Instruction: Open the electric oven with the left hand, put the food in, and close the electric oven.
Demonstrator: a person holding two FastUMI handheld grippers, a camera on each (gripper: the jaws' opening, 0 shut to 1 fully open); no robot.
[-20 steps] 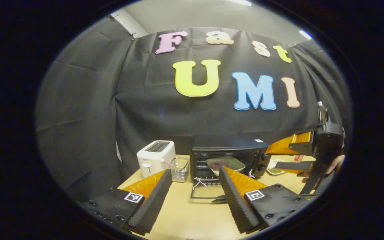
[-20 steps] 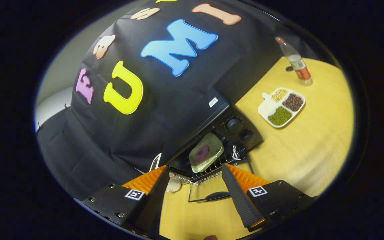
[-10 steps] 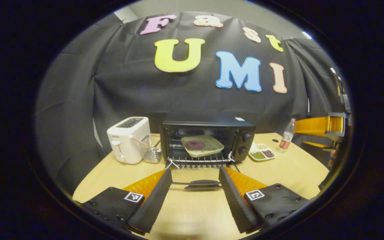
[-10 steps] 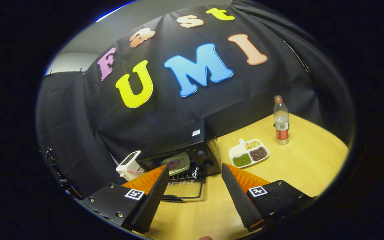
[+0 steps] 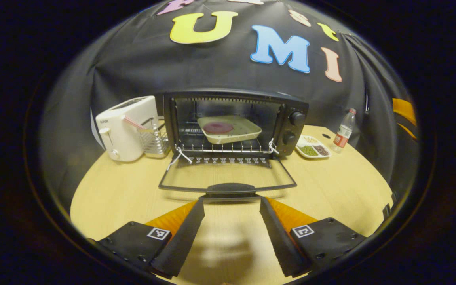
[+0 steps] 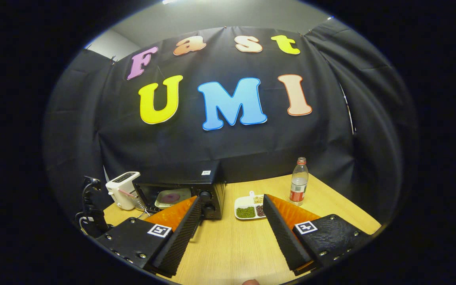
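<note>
While the black boxy oven (image 5: 234, 122) gapes, glass door (image 5: 228, 176) flat on the wood-grain bench (image 5: 331, 186), both ribbed tongs (image 5: 232, 206) (image 6: 232, 204) stand apart, empty.

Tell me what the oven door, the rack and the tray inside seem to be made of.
Oven door: clear glass in a black frame, since the table shows through. Rack: bare metal wire, thin and shiny. Tray: matte cream, perhaps ceramic or enamel; I cannot tell which.
</note>
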